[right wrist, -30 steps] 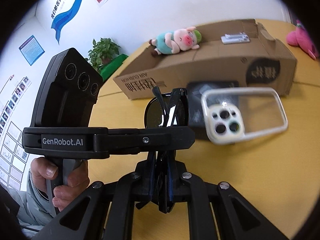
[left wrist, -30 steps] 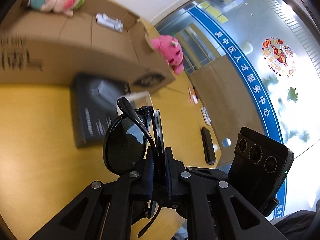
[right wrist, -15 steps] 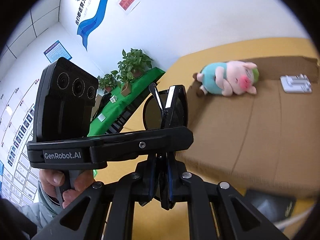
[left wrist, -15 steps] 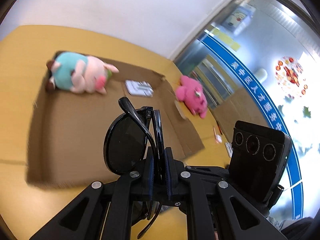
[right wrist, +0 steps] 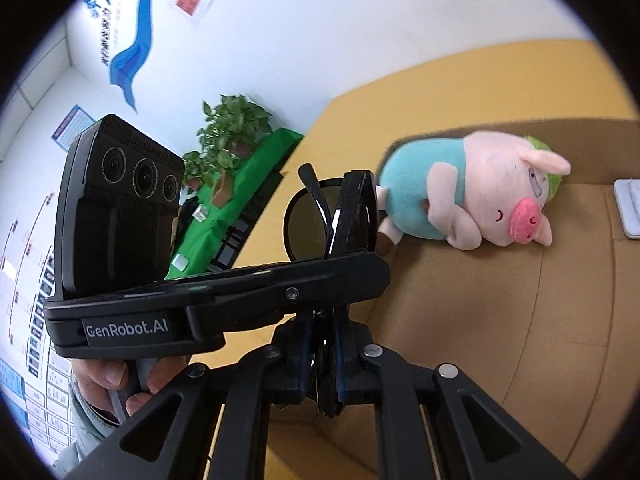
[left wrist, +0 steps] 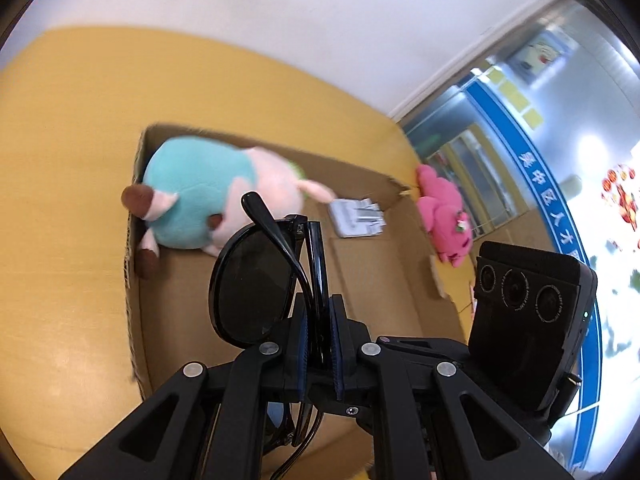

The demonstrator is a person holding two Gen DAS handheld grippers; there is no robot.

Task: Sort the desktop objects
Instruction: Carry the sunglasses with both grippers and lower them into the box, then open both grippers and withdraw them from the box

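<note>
Folded sunglasses [left wrist: 256,292] pinched edge-up in both the left hand-held gripper [left wrist: 320,344] and right hand-held gripper [right wrist: 324,356], poised above cardboard box [left wrist: 360,280] floor, plush pig [left wrist: 200,196] just ahead-left.

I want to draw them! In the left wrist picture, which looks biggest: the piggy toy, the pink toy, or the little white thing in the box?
1. Piggy toy, clearly largest.
2. Pink toy.
3. Little white thing, only slightly smaller-looking than the pink toy.
</note>
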